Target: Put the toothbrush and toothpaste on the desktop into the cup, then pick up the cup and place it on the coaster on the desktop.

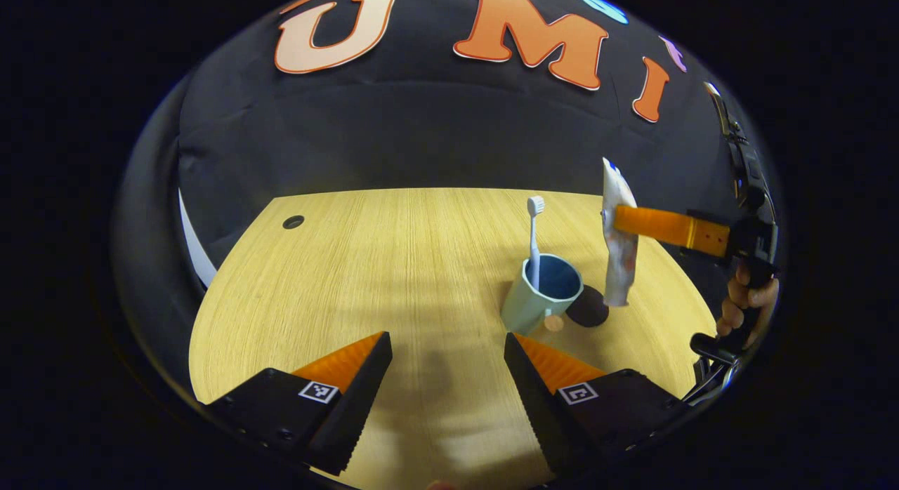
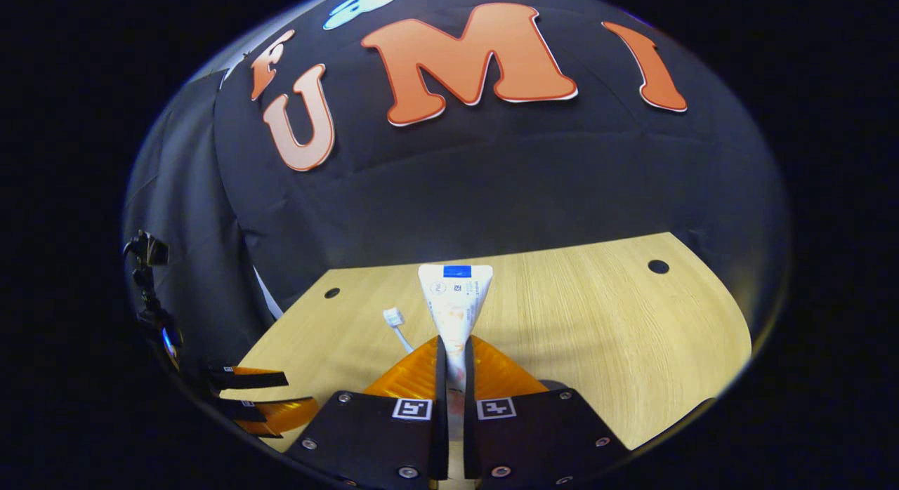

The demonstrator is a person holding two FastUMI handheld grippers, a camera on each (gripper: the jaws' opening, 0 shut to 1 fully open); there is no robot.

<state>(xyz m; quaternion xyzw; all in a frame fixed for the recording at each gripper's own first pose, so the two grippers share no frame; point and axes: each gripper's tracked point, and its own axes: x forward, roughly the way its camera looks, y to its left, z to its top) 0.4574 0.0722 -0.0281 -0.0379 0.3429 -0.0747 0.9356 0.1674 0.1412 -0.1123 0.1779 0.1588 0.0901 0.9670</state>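
While the right gripper [image 2: 450, 367] squeezes the white soft plastic toothpaste tube [image 2: 455, 300] between its 2 fingers, the tube hangs in the air, standing almost straight up and down. In the left gripper view the tube [image 1: 618, 237] is held by its middle, with its cap end pointing down and its flat end pointing up. The round pale green cup with the blue inside [image 1: 542, 292] stands on the yellow wooden desktop [image 1: 393, 265], and the white toothbrush [image 1: 534, 241] is already standing in it with its bristles up. The bottom of the tube is just beside the cup's open top, off to the right side as that view shows it, and it hangs over the small dark round coaster [image 1: 588, 309] that lies touching or nearly touching the cup. So I think the tube needs to go sideways toward the cup first, and then down, keeping its long shape upright so it slips in next to the brush. The right gripper is the one near the cup. The left gripper [image 1: 447, 367] is open, holds nothing, and waits low over the desktop on the near side of the cup.
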